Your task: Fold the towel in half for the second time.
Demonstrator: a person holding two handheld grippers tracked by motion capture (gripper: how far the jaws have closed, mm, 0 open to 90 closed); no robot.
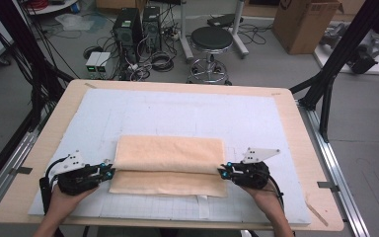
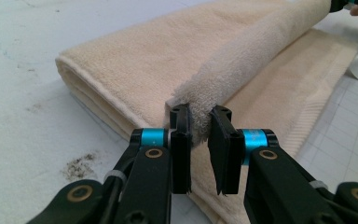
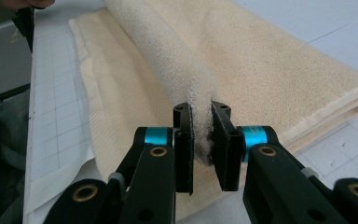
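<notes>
One towel point(image 1: 170, 165) lay on the white mat point(image 1: 177, 116) that covered the table point(image 1: 296, 148), towards the near edge and roughly centred between the two hands; it was cream, folded into layers, with its far part stacked flat and one lifted fold running along its length. Two grippers worked it, one at each short end; the left gripper point(image 1: 109, 171) sat at the towel's left end and the right gripper point(image 1: 223, 171) at its right end, both low over the mat. In the left gripper view the left gripper point(image 2: 200, 122) had its two jaws clamped on the raised fold of the towel point(image 2: 242, 60), the pile squeezed between the pads; in the right gripper view the right gripper point(image 3: 200, 119) pinched the other end of the same fold point(image 3: 168, 51) in the same way. The fold stretched as a single ridge from one gripper to the other, lifted above the lower layer that rested flat. Beyond the table stood one stool point(image 1: 211, 42), two computer towers point(image 1: 137, 27) and one cardboard box point(image 1: 303, 22) on the floor.
</notes>
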